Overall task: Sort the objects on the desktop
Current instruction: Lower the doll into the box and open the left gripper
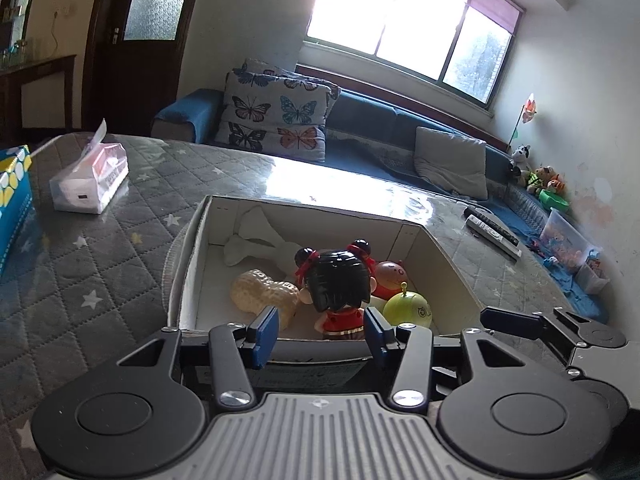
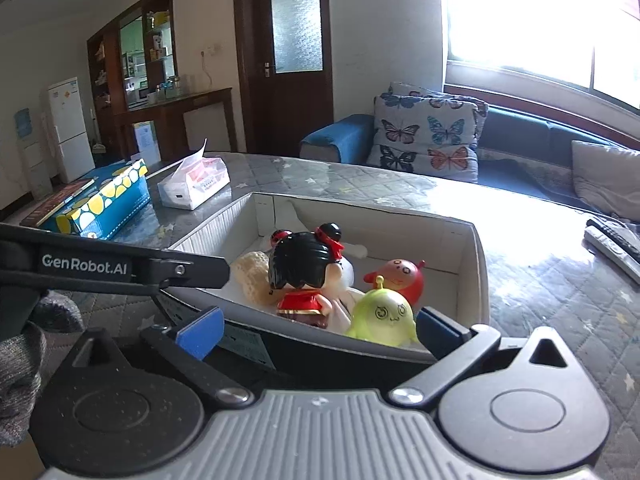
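Both grippers hovered at the near edge of a white box of toys on the tabletop.

In the left wrist view, from the left, we saw a tissue pack (image 1: 90,182) at the upper left on the quilted tabletop (image 1: 80,248), then the white box (image 1: 192,264) at centre, holding a cream peanut-shaped toy (image 1: 262,292), a black-haired doll (image 1: 338,284) in red, a red round toy (image 1: 390,276) and a yellow-green round toy (image 1: 408,308). The left gripper (image 1: 322,336) stood partly open, its blue pads on either side of the doll's lower body; we could not tell whether they touched it. In the right wrist view, the right gripper (image 2: 320,326) was wide open and held nothing, low in frame at the box's near wall, with the doll (image 2: 306,276) and the yellow-green toy (image 2: 384,316) just beyond.
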Available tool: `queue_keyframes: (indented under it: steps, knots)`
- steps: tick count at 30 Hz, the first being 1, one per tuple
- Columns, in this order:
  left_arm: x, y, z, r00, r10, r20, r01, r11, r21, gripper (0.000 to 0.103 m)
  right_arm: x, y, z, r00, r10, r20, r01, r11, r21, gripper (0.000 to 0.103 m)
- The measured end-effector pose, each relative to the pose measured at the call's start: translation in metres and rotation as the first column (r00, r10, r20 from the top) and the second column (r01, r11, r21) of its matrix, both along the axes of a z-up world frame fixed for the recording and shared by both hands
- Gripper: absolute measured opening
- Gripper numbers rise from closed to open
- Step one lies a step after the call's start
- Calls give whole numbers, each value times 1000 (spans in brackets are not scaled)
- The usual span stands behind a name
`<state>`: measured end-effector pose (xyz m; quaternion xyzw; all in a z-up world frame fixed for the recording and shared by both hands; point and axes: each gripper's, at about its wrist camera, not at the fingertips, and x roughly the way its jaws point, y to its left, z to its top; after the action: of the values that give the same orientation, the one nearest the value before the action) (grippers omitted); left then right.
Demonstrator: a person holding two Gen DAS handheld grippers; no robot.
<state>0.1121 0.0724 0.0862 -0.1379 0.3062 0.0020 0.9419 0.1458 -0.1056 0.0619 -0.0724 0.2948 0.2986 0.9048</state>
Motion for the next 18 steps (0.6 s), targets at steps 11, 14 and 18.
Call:
queue_keyframes:
  steps: [11, 14, 18]
  knots:
    - [-23, -9, -7, 998, 38, -42, -36, 998, 51, 49, -19, -11, -4, 997, -68, -25, 68, 998, 12, 103]
    - [-26, -10, -12, 997, 48, -62, -43, 997, 69, 49, -24, -13, -8, 996, -82, -33, 82, 997, 5, 103]
    - [-29, -14, -17, 995, 53, -88, -45, 995, 85, 49, -27, -14, -13, 995, -90, -47, 90, 996, 6, 103]
